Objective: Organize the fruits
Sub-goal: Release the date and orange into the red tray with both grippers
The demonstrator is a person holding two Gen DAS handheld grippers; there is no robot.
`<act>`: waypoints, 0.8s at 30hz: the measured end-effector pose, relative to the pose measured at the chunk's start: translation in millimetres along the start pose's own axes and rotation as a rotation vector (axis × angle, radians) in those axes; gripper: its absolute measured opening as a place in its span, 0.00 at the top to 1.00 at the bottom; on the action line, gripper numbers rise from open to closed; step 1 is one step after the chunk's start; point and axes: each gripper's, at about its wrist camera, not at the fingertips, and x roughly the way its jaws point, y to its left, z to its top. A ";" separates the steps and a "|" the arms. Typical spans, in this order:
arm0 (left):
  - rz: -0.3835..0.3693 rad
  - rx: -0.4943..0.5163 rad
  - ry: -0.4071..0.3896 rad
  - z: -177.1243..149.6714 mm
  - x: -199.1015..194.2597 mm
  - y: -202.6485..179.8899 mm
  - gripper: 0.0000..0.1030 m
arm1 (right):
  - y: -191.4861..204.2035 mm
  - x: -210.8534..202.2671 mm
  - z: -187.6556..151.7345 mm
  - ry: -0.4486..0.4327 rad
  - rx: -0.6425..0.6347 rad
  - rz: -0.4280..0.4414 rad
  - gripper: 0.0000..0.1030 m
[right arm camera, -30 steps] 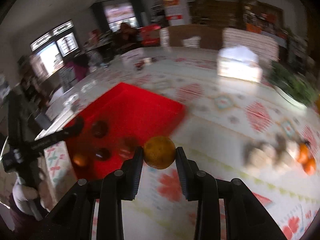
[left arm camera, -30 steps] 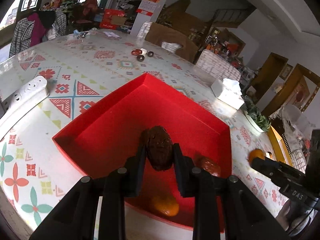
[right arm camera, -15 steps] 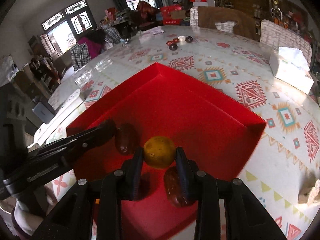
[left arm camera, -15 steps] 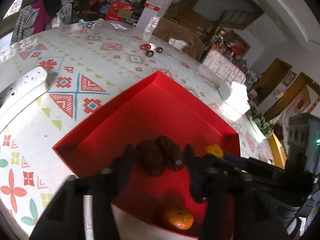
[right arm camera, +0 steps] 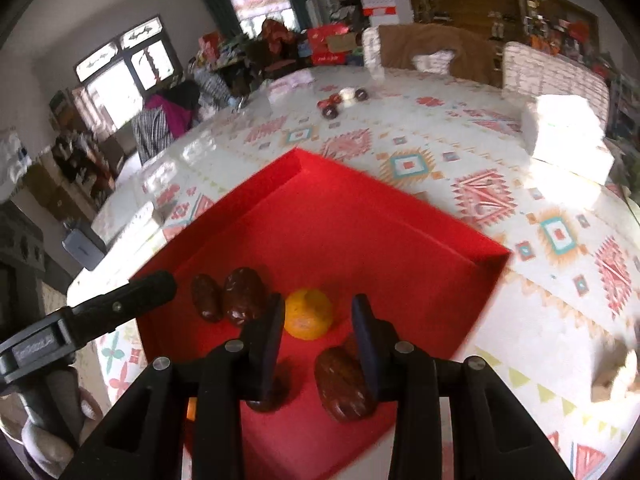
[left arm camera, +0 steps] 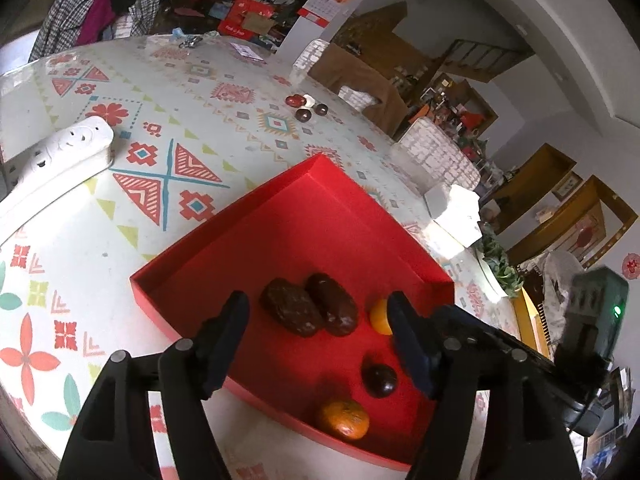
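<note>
The orange [right arm camera: 308,314] is low over the floor of the red tray [left arm camera: 228,222], near the middle, and it sits between the fingers of the right gripper [right arm camera: 318,308]. We see the left-hand finger right against it, but a strip of red shows between the fruit and the right-hand finger, so the pads stand slightly apart and are not clamped on it.

Just left of it lies a pair of dark dates [left arm camera: 308,314], side by side and touching, flat on the tray floor. The left gripper [left arm camera: 316,308] hangs over them with its jaws opening. Both dates are in the gap, and neither finger touches them.

Nearer to us, a third date [right arm camera: 344,388] lies on the tray floor under the right gripper's right-hand finger. In the left wrist view we also pick out a round dark fruit [left arm camera: 379,380] and, by the tray's near rim, a second orange [left arm camera: 344,418].

The tray rests on a patterned surface [left arm camera: 120,240]. Out on the left lies a white power strip [left arm camera: 60,152], well apart from the tray. A white tissue box [left arm camera: 456,208] stands past the tray's far right side.
</note>
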 end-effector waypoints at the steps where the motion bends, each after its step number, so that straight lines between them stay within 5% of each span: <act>1: -0.004 0.005 -0.002 -0.6 -1.7 -2.4 0.30 | -3.6 -8.6 -3.1 -0.016 0.006 -0.001 0.63; 5: -0.011 0.029 -0.005 -4.6 -7.8 -16.1 0.29 | -25.5 -48.7 -26.0 -0.080 0.034 -0.046 0.51; 11: -0.027 0.085 0.007 -16.6 -12.4 -45.6 0.28 | -88.2 -106.0 -77.4 -0.120 0.185 -0.112 0.51; 17: -0.073 0.174 0.000 -34.8 -17.1 -94.6 0.16 | -153.7 -161.7 -129.9 -0.169 0.371 -0.206 0.51; 24: -0.112 0.357 0.111 -72.7 1.7 -162.6 0.15 | -211.7 -209.2 -168.6 -0.220 0.530 -0.257 0.51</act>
